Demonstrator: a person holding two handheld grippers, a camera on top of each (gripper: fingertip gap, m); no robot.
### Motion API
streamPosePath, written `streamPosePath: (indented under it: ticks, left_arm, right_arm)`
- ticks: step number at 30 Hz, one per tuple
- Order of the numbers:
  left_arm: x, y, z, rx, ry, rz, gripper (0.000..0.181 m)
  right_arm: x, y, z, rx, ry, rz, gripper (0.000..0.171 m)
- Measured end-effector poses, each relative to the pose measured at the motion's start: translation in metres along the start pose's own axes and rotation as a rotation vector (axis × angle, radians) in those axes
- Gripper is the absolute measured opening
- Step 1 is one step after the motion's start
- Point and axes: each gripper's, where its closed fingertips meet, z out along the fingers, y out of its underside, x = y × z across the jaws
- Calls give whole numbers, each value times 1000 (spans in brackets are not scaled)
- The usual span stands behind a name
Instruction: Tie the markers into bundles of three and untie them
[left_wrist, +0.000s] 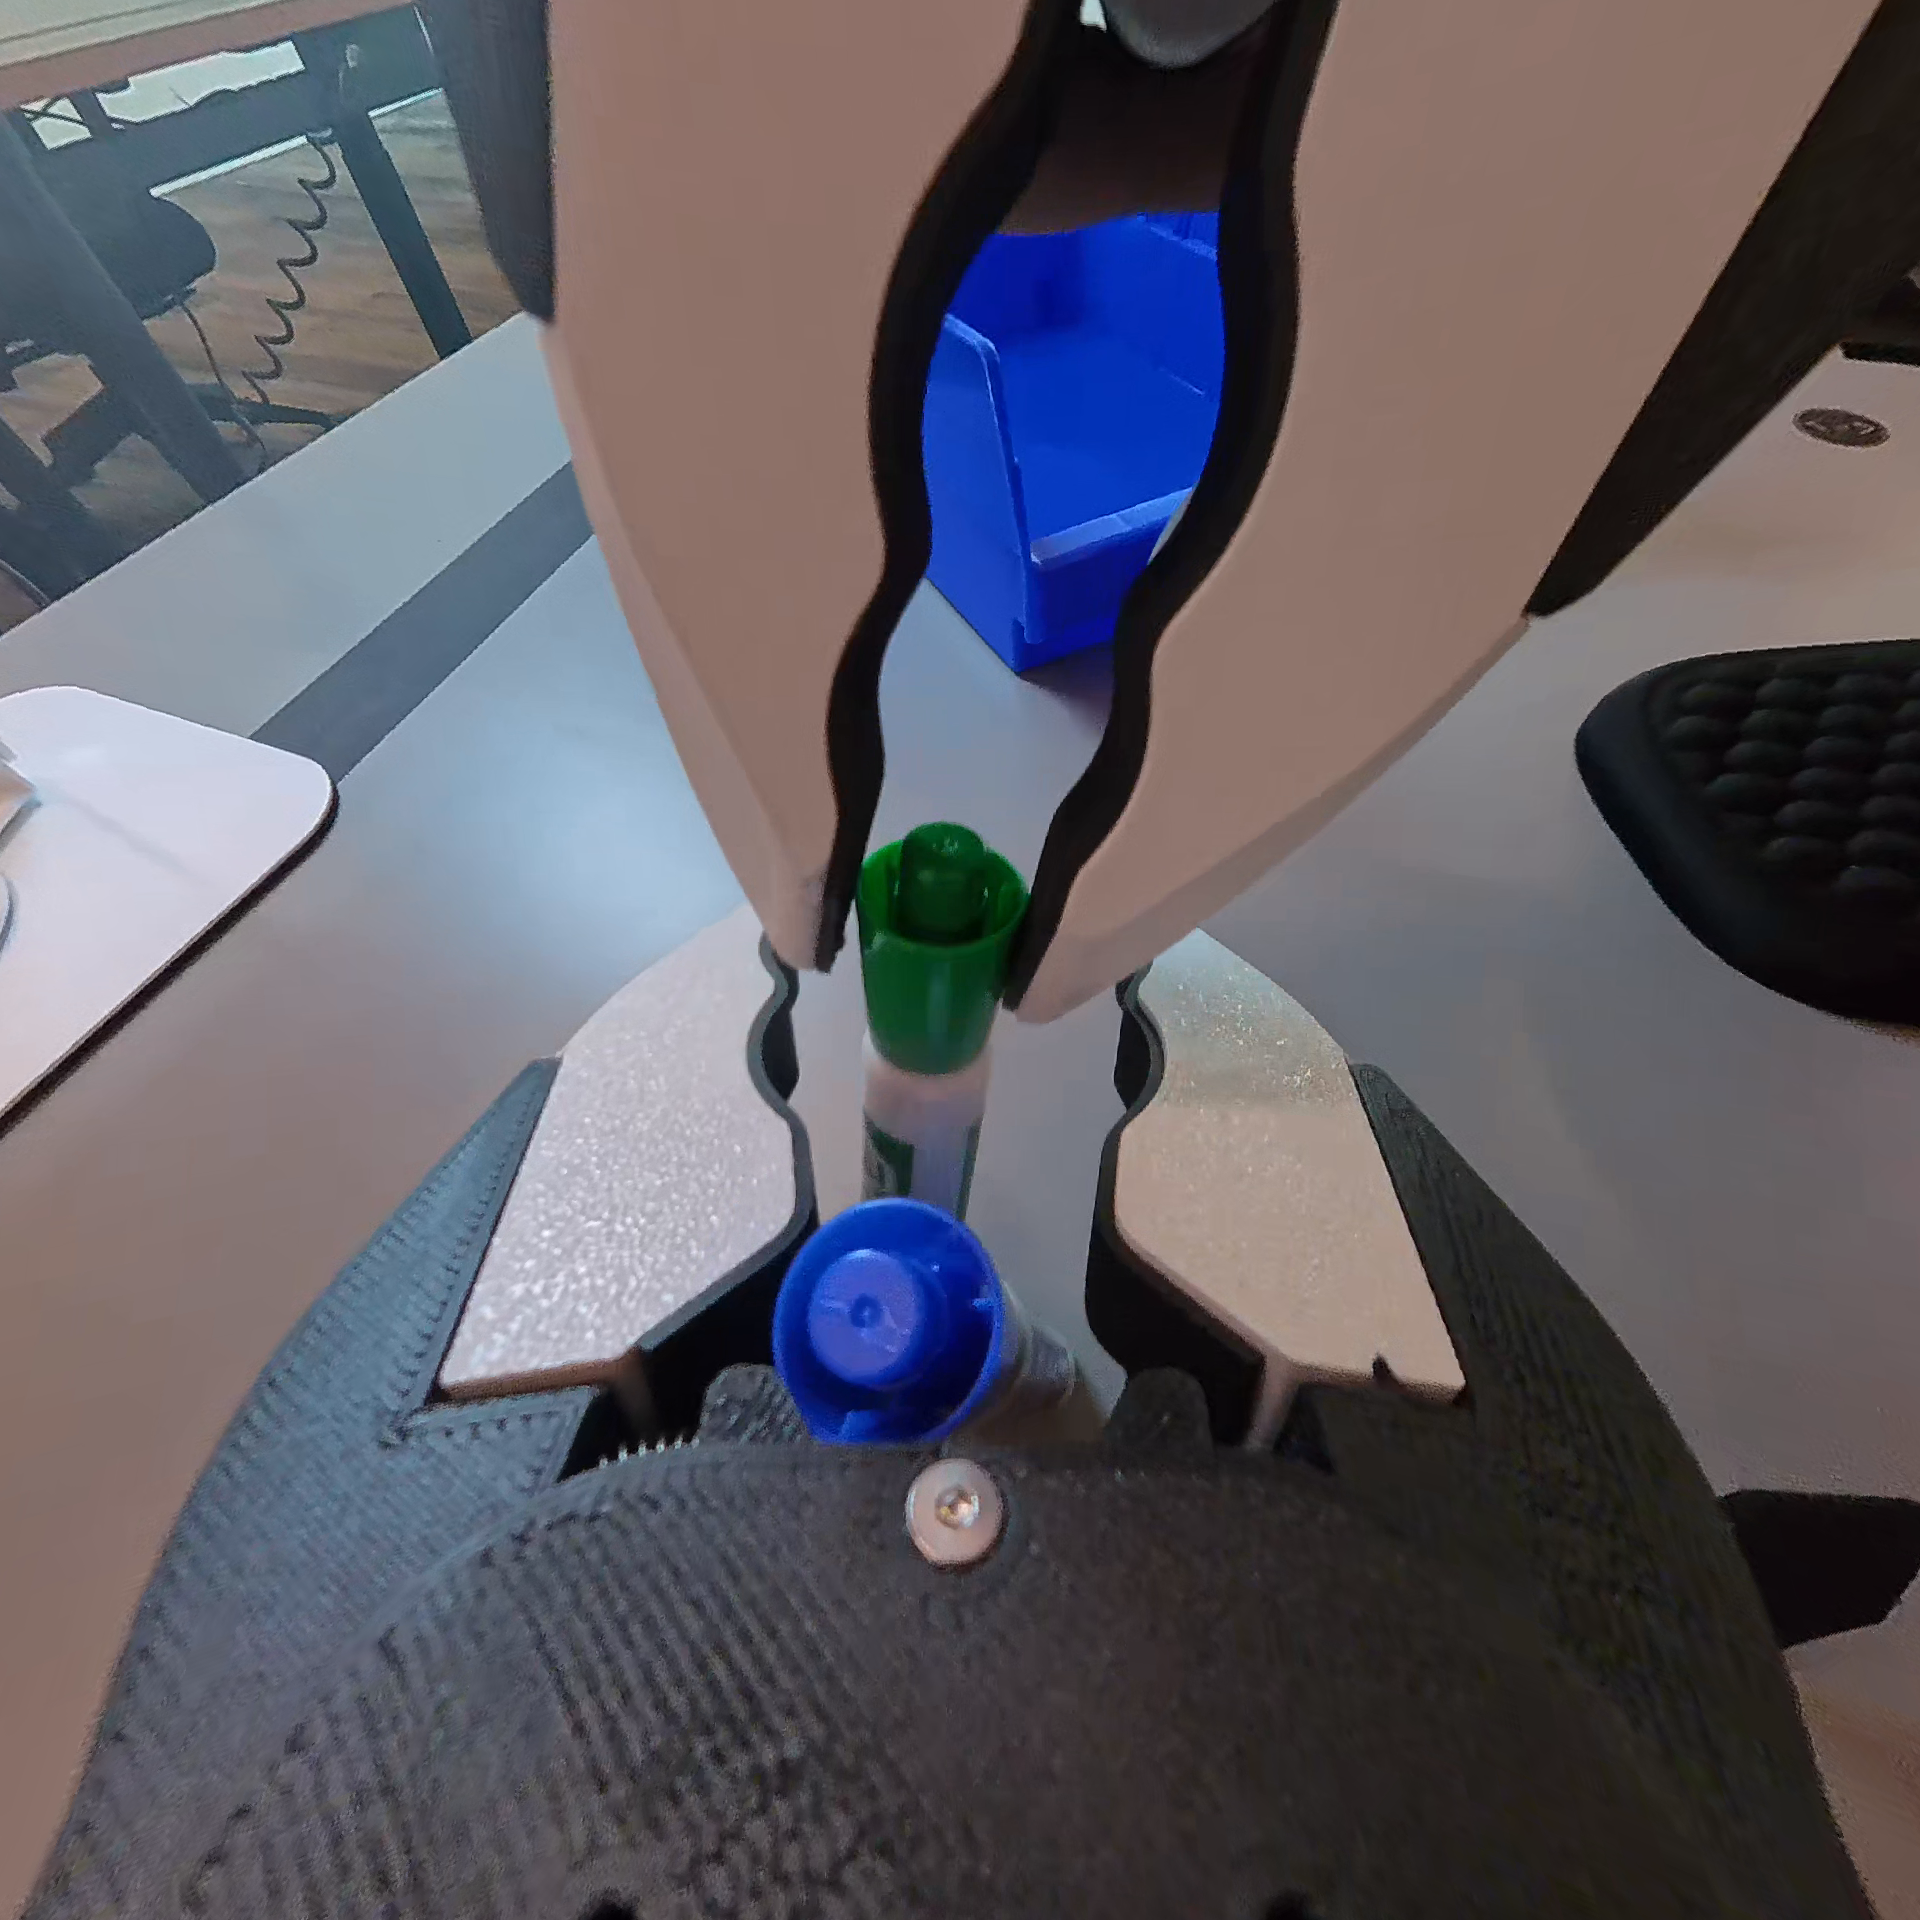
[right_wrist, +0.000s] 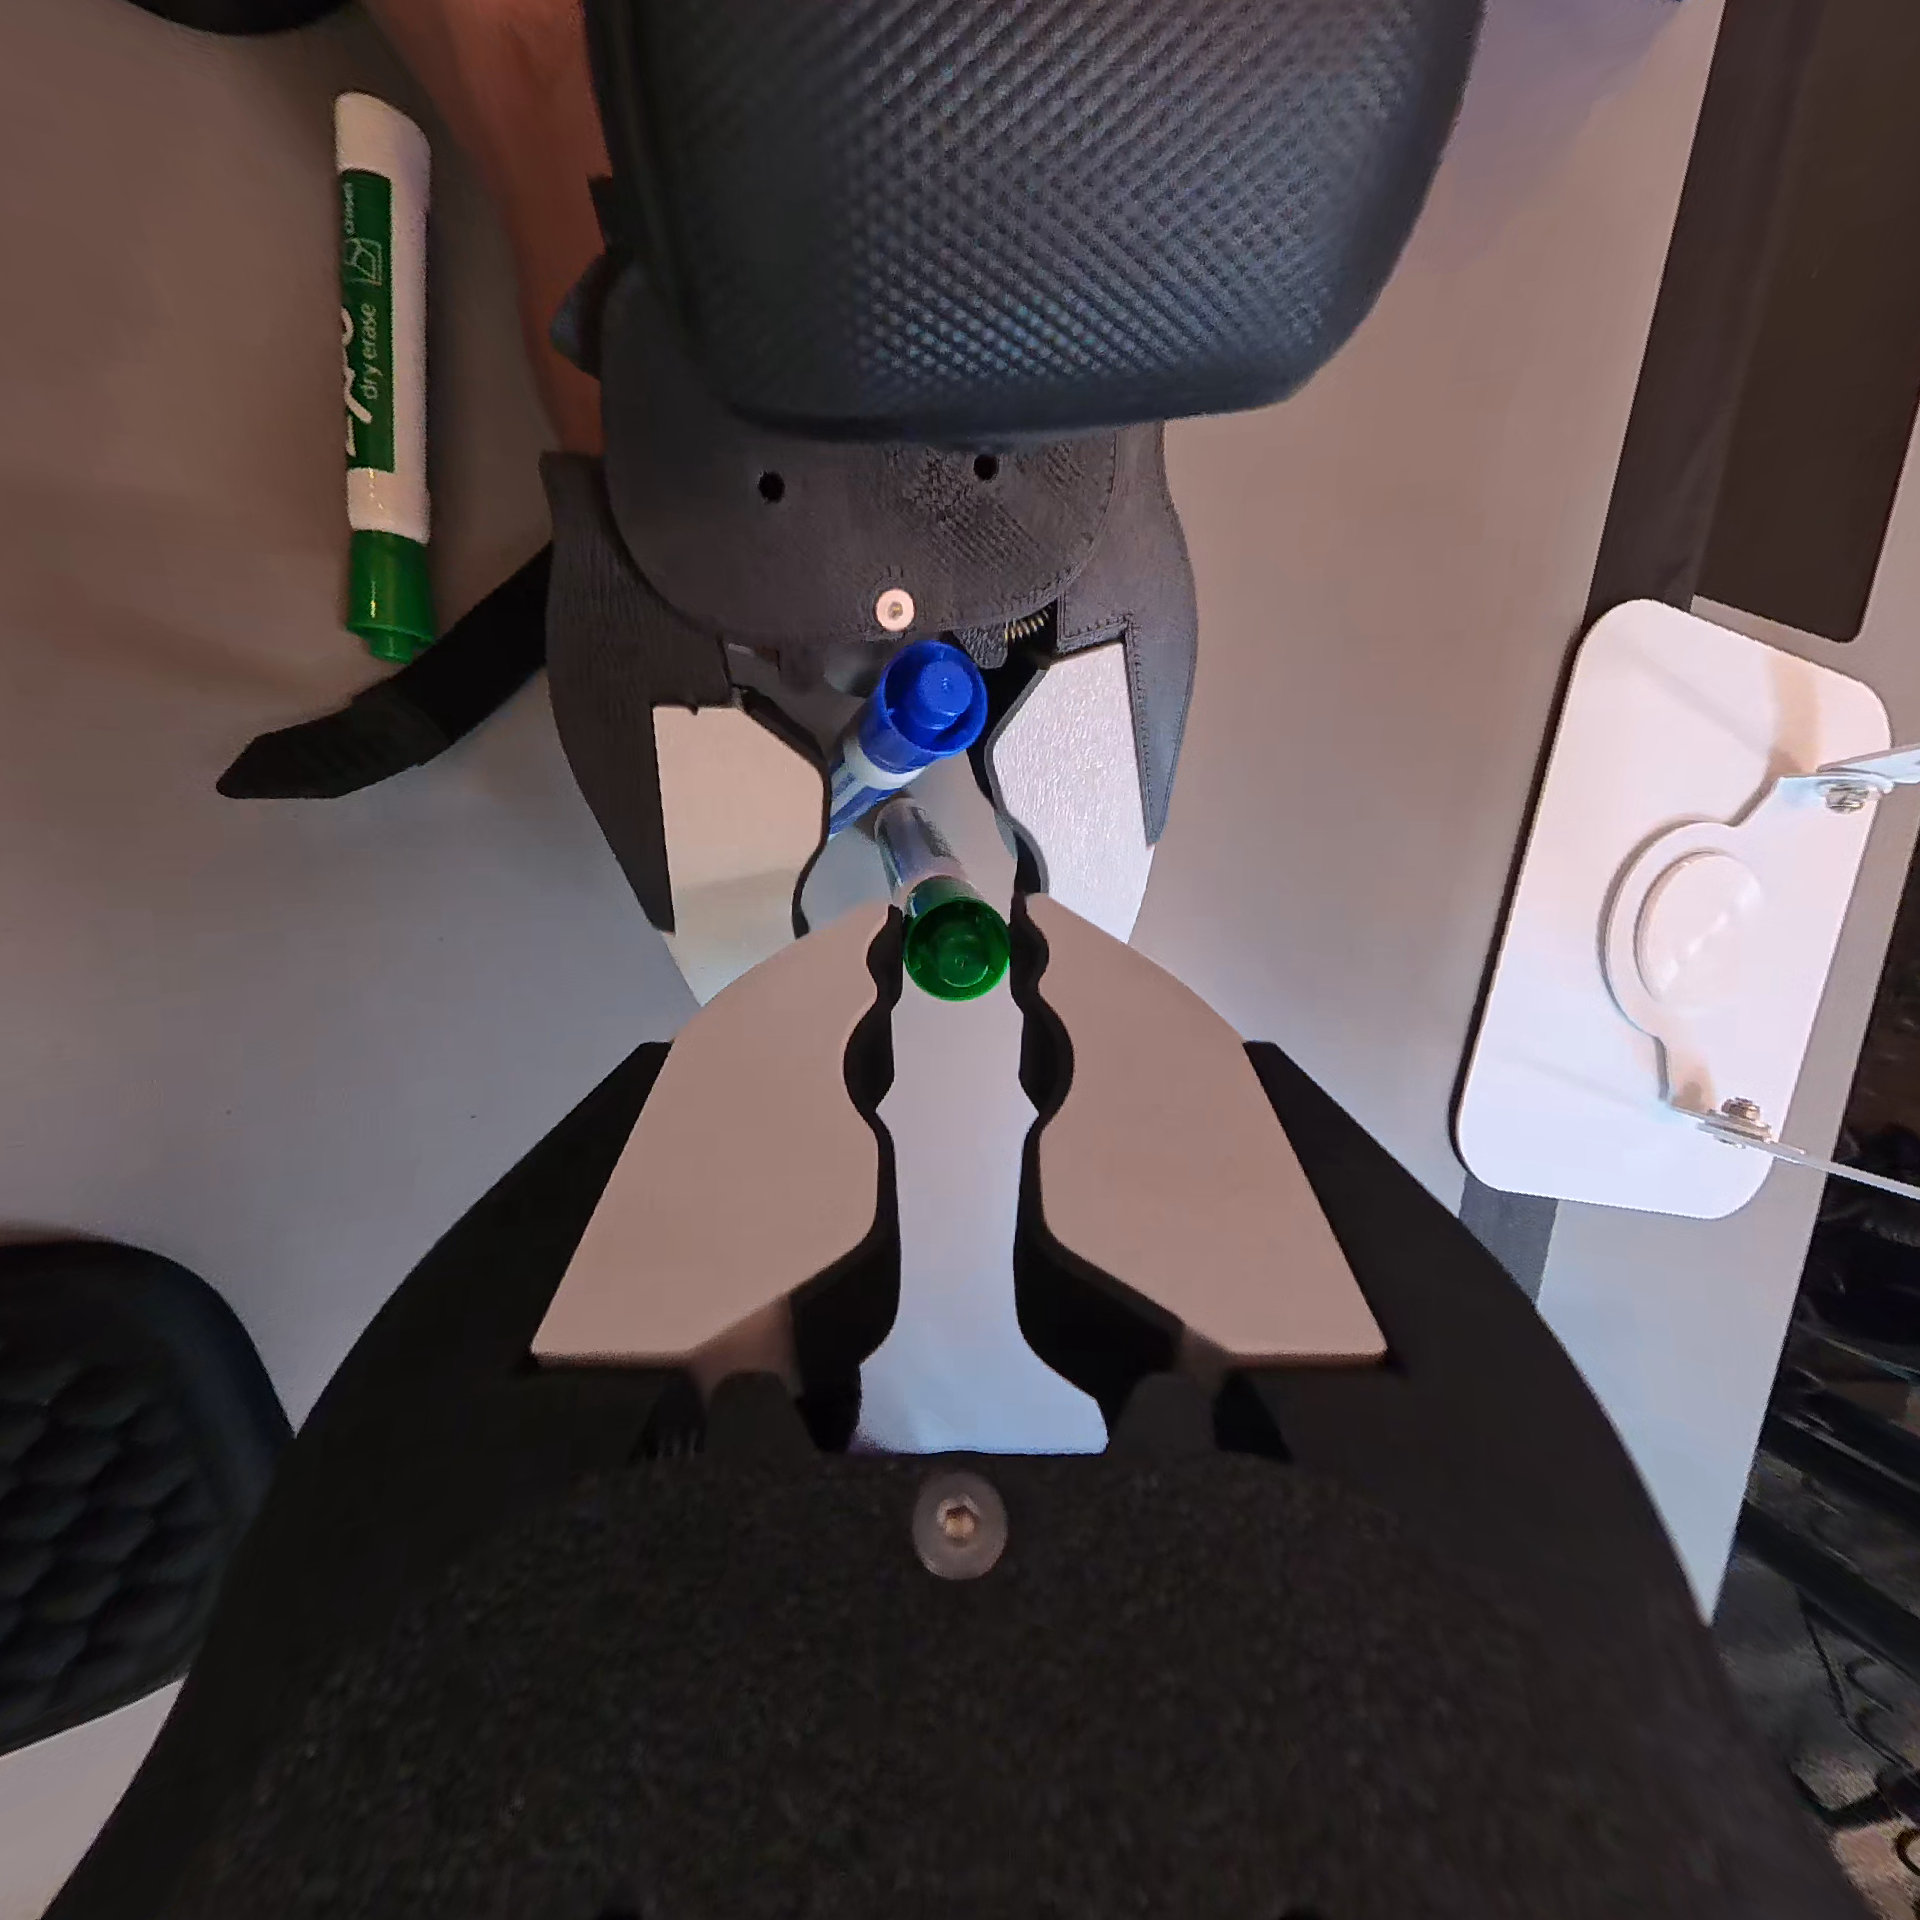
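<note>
A green-capped marker (left_wrist: 940, 935) stands tilted, cap up, where the two grippers meet. My right gripper (right_wrist: 954, 923) reaches in opposite the left one, and its fingertips close on the green cap (right_wrist: 956, 951). My left gripper (left_wrist: 954, 971) has its jaws wide apart, with both markers in the gap. A blue-capped marker (left_wrist: 883, 1320) leans deep between the left fingers near their base; it also shows in the right wrist view (right_wrist: 925, 696). A second green marker (right_wrist: 384, 374) lies flat on the table, off to the side.
A blue plastic bin (left_wrist: 1081, 416) stands on the grey table behind the right gripper. A black bumpy pad (left_wrist: 1766, 831) lies at the right. A white stand base (right_wrist: 1662, 904) sits near the table edge. A hand (right_wrist: 540, 208) holds the left gripper.
</note>
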Motion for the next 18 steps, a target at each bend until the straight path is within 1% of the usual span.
streamPosePath:
  ticks: [12, 18]
  left_arm:
    - [-4, -3, 1, 16, -4, -7, 62]
    - [1, -4, -1, 34, 26, -9, 66]
  right_arm:
    - [2, -3, 2, 24, -36, 15, 20]
    - [2, -8, 2, 36, -57, 9, 20]
